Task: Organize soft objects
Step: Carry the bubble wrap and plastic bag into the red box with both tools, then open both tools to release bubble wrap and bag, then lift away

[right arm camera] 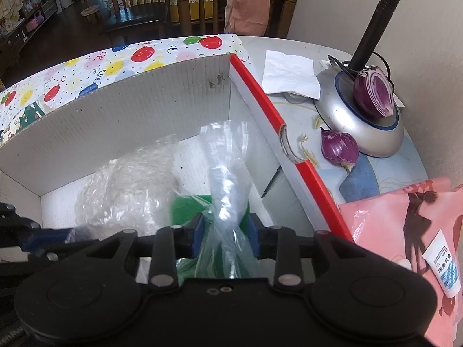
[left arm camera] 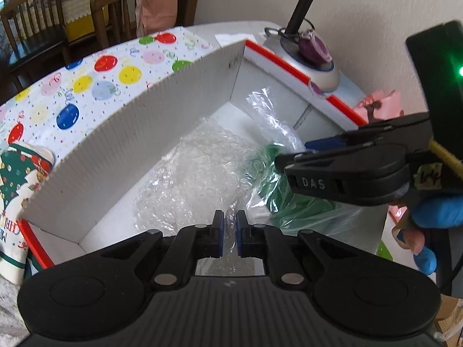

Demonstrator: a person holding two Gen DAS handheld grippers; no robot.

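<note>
Desk (right arm camera: 289,43), pale-topped, partly covered by a balloon-print cloth (left arm camera: 95,81) beyond my left hand-held gripper (left arm camera: 230,235). White corrugated box (left arm camera: 121,144) with red-edged rim stands open directly ahead of both tools. Bubble wrap (left arm camera: 191,179) lies on the box floor; my left hand-held gripper's pads are nearly together, pinching its near edge. Clear plastic bag (right arm camera: 228,179) over something green (right arm camera: 188,205) rises inside the box, clamped between the pads of my right hand-held gripper (right arm camera: 224,238). Right of the box: silver lamp base (right arm camera: 347,121) carrying a cut red onion (right arm camera: 376,92), a second onion piece (right arm camera: 338,147), white paper (right arm camera: 289,72), pink bag (right arm camera: 405,231) with a small tube (right arm camera: 445,266). Beyond the desk: wooden chairs (right arm camera: 202,8), one draped with a pink cloth (right arm camera: 249,5).
</note>
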